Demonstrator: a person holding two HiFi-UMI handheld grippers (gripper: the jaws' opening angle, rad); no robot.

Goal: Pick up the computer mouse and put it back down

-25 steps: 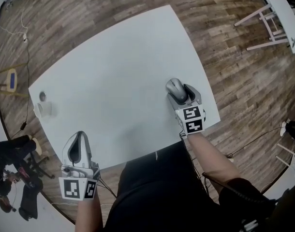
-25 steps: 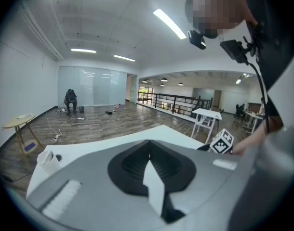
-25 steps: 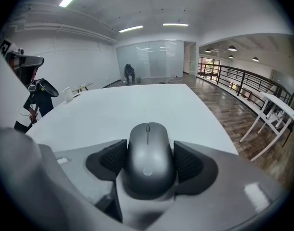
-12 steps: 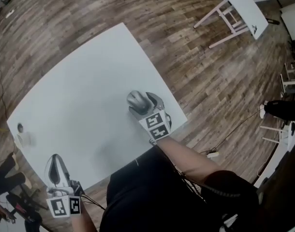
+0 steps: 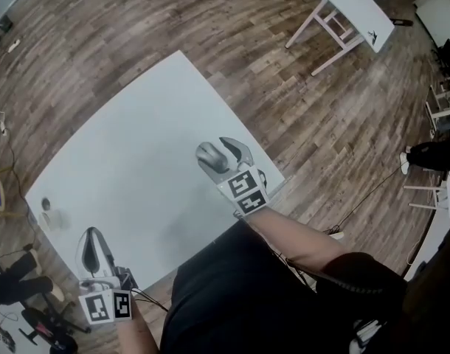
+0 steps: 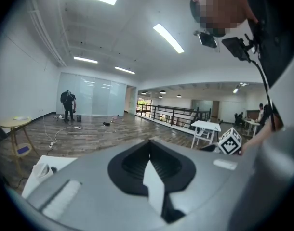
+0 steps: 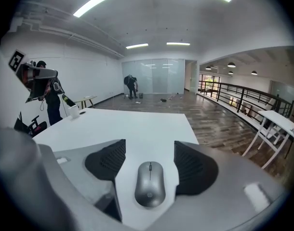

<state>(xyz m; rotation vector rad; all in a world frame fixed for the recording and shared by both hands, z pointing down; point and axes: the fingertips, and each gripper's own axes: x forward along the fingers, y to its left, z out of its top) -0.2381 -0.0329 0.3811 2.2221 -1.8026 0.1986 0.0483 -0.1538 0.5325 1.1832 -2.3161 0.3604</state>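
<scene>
At the far left edge of the white table (image 5: 136,146) a small white object (image 5: 51,219) stands near the corner. Just below it in the head view, the left gripper (image 5: 93,234) hangs over the near left corner of the table. Its own view shows the two dark pads pressed together with nothing between them, and it points out across the wooden floor (image 5: 210,21) of the room. The middle of the table is bare. Near the right edge of the table lies the grey computer mouse (image 7: 150,184), flat on the white surface with its scroll wheel pointing away from the person. The right gripper (image 7: 149,142) is held over it, tilted downward. Its jaws are spread wide, one on each side of the mouse, and they have just been closing a little. The mouse is between them, but a strip of table shows on both sides, so the pads do not touch it. Farther right, well apart on the floor, stands a second white table (image 5: 354,6).
</scene>
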